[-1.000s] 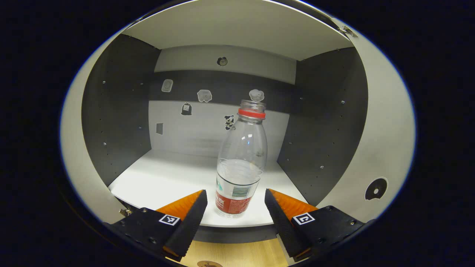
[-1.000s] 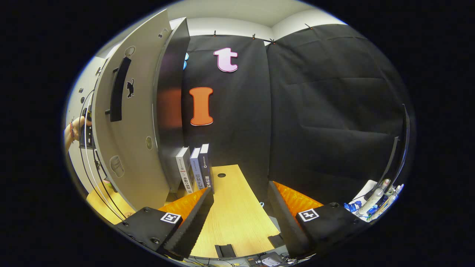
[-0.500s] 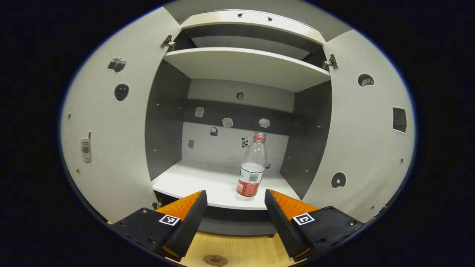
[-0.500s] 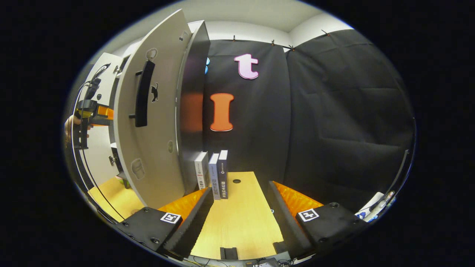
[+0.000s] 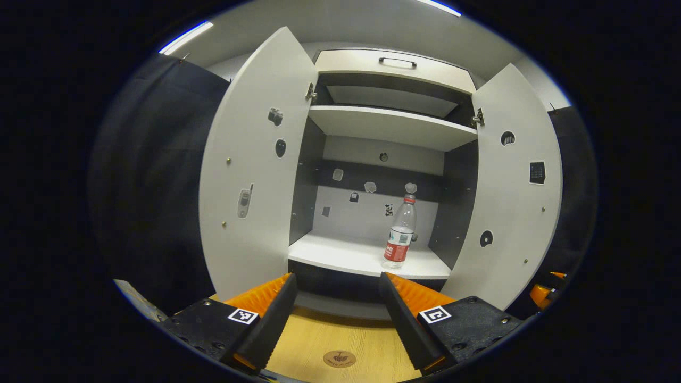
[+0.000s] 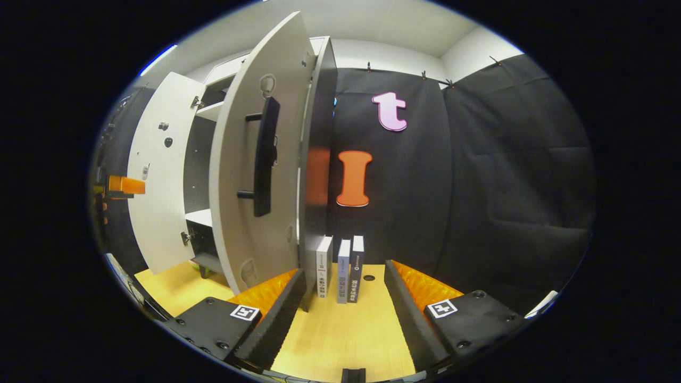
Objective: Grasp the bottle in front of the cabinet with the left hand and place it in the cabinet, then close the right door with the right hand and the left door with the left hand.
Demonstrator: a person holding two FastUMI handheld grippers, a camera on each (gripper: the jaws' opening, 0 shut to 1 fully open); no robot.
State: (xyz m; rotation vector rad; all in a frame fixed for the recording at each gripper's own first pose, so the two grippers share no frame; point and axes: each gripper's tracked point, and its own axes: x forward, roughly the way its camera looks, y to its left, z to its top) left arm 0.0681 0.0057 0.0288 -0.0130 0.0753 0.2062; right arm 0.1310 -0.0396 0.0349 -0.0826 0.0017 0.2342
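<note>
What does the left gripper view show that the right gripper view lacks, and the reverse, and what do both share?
Left gripper view: the bottle upright on the cabinet's lower shelf, and stickers on the back wall. Right gripper view: the handle on the right door's outer face, and three books beside the cabinet. Both: the open left door, the open right door, the table; the left tongs and right tongs are open.

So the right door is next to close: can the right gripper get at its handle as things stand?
Probably yes. The right gripper is open and faces the right door's outer side, where the handle sticks out with nothing before it. The books stand lower, beside the cabinet.
</note>
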